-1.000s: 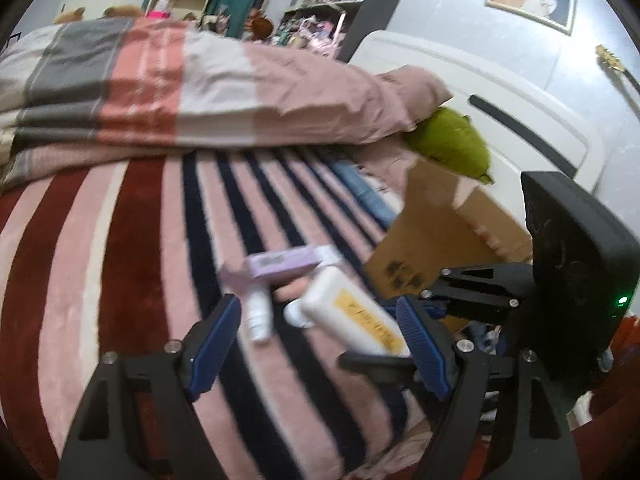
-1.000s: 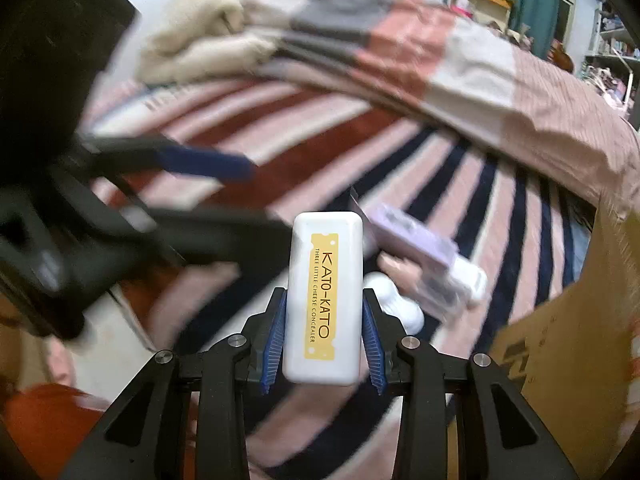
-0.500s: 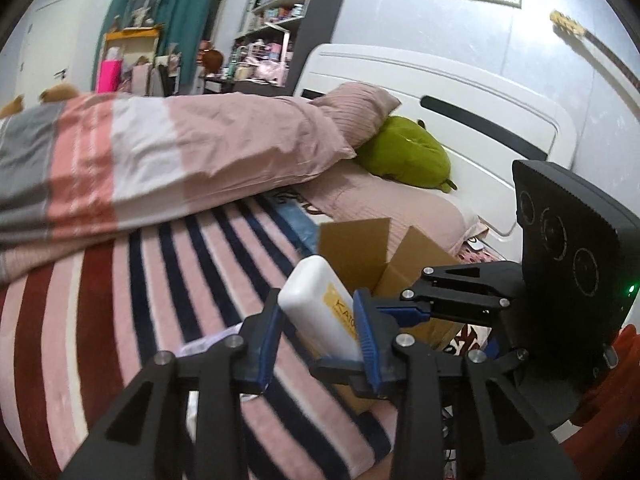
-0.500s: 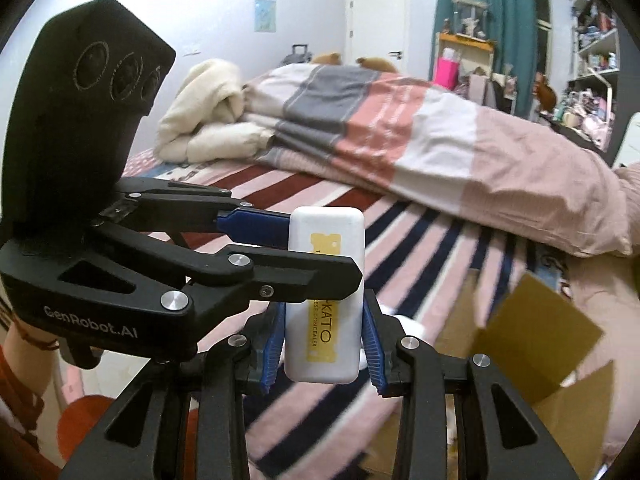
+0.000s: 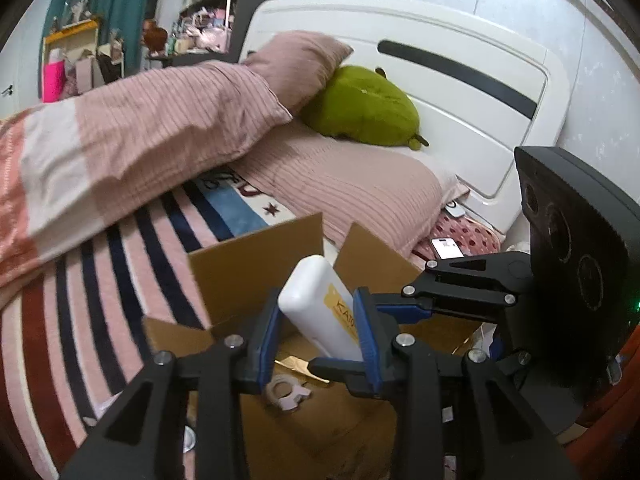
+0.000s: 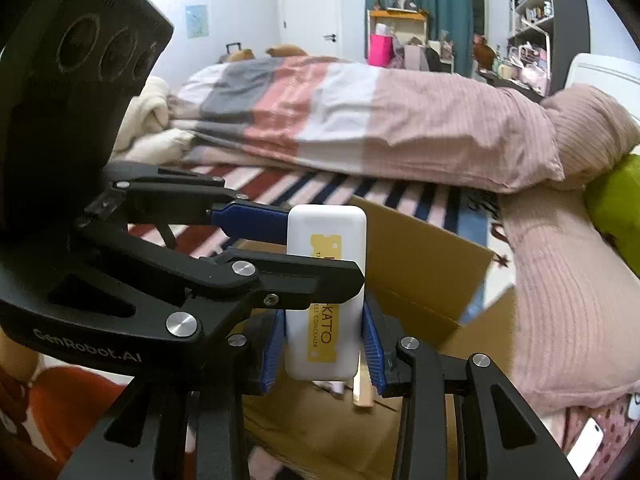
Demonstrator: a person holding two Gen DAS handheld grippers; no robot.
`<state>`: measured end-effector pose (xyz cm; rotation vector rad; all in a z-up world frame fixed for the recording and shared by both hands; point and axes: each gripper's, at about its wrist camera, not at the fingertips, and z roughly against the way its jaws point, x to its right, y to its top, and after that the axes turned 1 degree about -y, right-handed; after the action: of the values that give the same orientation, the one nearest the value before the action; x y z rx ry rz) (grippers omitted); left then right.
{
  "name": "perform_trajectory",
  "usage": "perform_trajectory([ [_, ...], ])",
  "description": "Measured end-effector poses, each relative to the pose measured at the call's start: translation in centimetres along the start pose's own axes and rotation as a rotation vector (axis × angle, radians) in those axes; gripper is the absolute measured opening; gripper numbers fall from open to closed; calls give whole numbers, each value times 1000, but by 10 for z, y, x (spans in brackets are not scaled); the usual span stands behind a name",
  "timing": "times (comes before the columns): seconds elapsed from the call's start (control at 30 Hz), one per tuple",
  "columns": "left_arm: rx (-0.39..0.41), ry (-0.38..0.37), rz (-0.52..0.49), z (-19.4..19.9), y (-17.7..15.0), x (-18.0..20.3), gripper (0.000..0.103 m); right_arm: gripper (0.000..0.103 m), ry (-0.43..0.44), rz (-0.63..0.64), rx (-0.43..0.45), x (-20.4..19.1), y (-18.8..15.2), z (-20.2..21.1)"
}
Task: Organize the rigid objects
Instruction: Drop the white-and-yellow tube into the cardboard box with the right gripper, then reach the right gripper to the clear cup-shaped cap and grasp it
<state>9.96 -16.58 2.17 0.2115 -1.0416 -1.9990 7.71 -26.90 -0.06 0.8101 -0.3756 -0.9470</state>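
Note:
A white KATO-KATO box with a yellow label [image 5: 320, 312] [image 6: 326, 292] is held above an open cardboard box [image 5: 248, 264] [image 6: 420, 248] on the bed. My left gripper [image 5: 316, 336] is shut on its upper part, blue pads on both sides. My right gripper [image 6: 324, 356] still has its pads against the box's lower end. In the right wrist view the left gripper's fingers [image 6: 248, 216] cross the white box from the left. A small pale ring-shaped piece [image 5: 284, 392] lies inside the cardboard box.
The striped blanket [image 5: 100, 280] covers the bed. A folded duvet [image 6: 340, 112], pink pillows [image 5: 352, 192] and a green plush [image 5: 360, 108] lie behind the box. The white headboard [image 5: 460, 92] is at the right. A phone [image 5: 446, 248] lies by the pillows.
My left gripper closed on the white box that the right gripper held up. Both grippers then carried it right, from over the blanket to over the cardboard box.

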Motion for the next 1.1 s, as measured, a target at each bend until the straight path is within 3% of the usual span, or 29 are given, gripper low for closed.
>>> perform_trajectory([
  [0.13,-34,18,-6,-14,3,3,37,31,-5,-17,-34,14,-8,-2],
  [0.2,-41,35,-3,-17,3,2,54,31,-20,-13,-47,17,-10,-2],
  [0.23,-38,44,0,-16,3,1,69,32,-32,-6,-48,17,-9,-3],
  [0.27,-33,51,-1,-15,3,1,78,34,-44,3,-52,16,-11,-3],
  [0.4,-12,59,8,-3,2,-4,78,51,-57,28,-53,11,-11,-2],
  [0.73,80,115,37,57,-14,-26,79,51,-51,56,-29,-13,1,6],
  [0.9,134,202,89,102,-43,-58,79,51,12,94,16,-51,15,10],
  [1.1,153,306,172,137,-93,-108,79,51,140,166,-16,-115,29,-16],
])
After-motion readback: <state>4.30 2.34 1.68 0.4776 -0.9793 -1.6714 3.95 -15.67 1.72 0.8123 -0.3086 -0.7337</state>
